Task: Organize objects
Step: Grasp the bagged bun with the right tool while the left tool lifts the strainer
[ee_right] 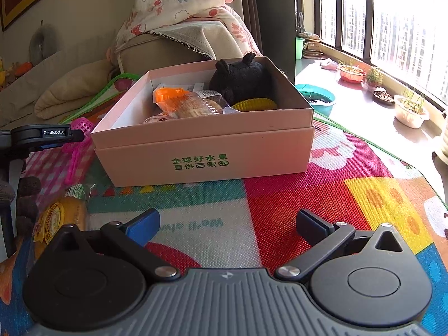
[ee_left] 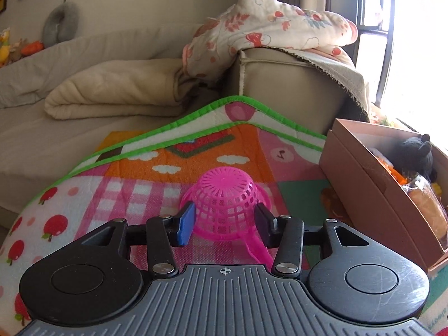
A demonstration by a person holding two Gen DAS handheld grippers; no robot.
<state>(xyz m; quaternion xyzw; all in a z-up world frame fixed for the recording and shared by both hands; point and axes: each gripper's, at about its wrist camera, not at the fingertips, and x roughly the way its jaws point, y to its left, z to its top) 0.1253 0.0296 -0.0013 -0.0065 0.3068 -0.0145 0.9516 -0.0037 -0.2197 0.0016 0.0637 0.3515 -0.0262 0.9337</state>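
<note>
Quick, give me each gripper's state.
Left gripper: open, fingers either side of the pink basket, no grip visible.
Right gripper: open, empty.

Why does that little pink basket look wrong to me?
The pink basket lies upside down on the play mat, base up, between the left gripper's open fingers, outside the cardboard box holding the other toys.

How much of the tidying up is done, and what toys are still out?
Done: the black plush, toy corn and snack packets already sit in the pink box. In hand: the left gripper has its fingers either side of the upside-down pink basket on the mat, not squeezing yet. Left: that basket and the yellow packet beside the box. The right gripper is open and empty.
</note>
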